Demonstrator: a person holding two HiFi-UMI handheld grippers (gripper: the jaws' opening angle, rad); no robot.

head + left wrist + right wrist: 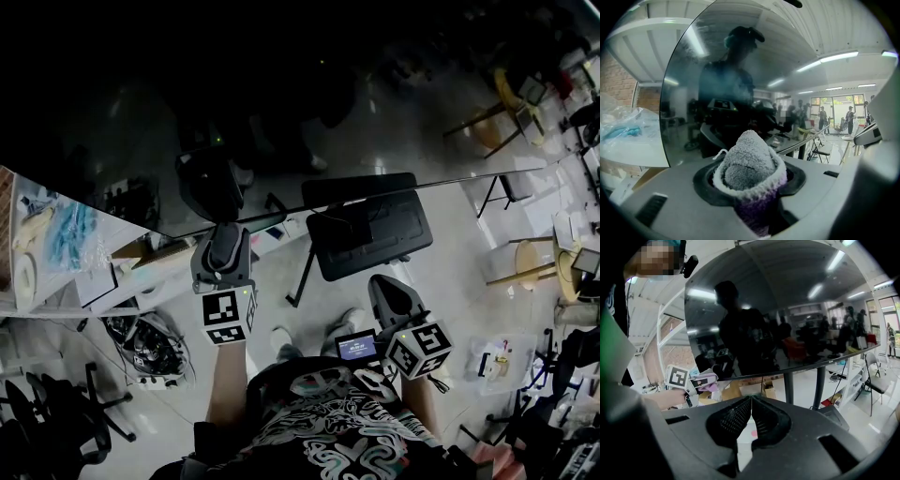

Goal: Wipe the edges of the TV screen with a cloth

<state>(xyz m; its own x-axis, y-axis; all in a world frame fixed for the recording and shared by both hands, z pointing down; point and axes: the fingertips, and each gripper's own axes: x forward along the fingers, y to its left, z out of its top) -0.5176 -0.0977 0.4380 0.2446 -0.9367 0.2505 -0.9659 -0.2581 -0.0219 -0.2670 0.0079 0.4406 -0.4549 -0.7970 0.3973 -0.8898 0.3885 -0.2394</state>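
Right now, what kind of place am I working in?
Probably an open workshop or lab-style office. There is a big TV screen on a stand, ceiling strip lights, a folding chair, and people standing around in the background.

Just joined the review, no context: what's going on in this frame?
A person stands at a large dark TV screen with a handheld gripper in each hand. The tongs of the left gripper are clamped on a fuzzy grey and purple cloth, held by the screen's lower edge; whether it touches can't be confirmed. The right gripper sits lower, away from the screen, tongs shut on nothing.
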